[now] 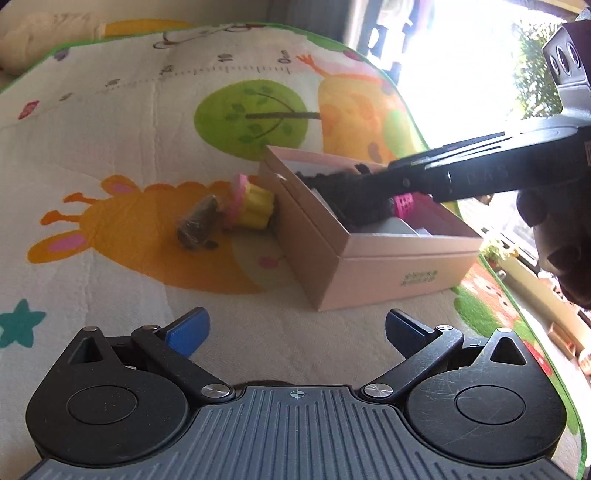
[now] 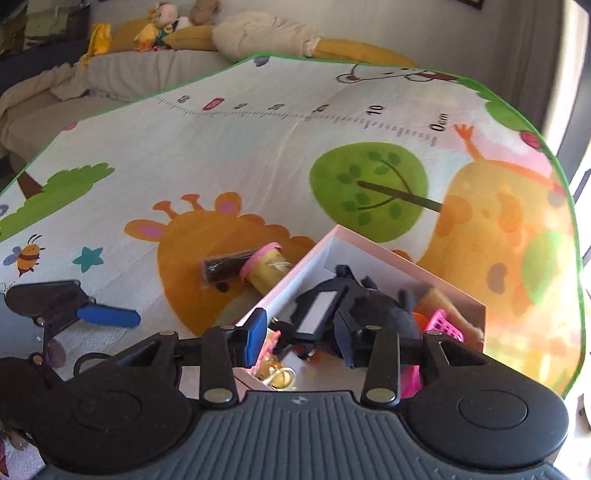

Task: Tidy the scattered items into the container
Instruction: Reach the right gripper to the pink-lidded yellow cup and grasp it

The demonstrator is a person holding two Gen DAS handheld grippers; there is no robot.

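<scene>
An open pink cardboard box (image 1: 399, 271) sits on the cartoon play mat; it also shows in the right wrist view (image 2: 373, 245). It holds a black plush toy (image 2: 384, 306), a black flat device (image 2: 317, 312), a pink plastic basket (image 2: 445, 326) and a gold item (image 2: 280, 376). Outside its left wall lie a yellow and pink cupcake toy (image 1: 251, 205) and a dark wrapped item (image 1: 197, 225). My left gripper (image 1: 293, 334) is open and empty, in front of the box. My right gripper (image 2: 301, 339) is open, over the box's near end, fingers either side of the black device.
The play mat (image 2: 221, 155) has a green border and drops off at its edges. Cushions and stuffed toys (image 2: 159, 26) lie beyond its far side. A bright window (image 1: 461, 74) is to the right. The left gripper shows in the right wrist view (image 2: 107, 315).
</scene>
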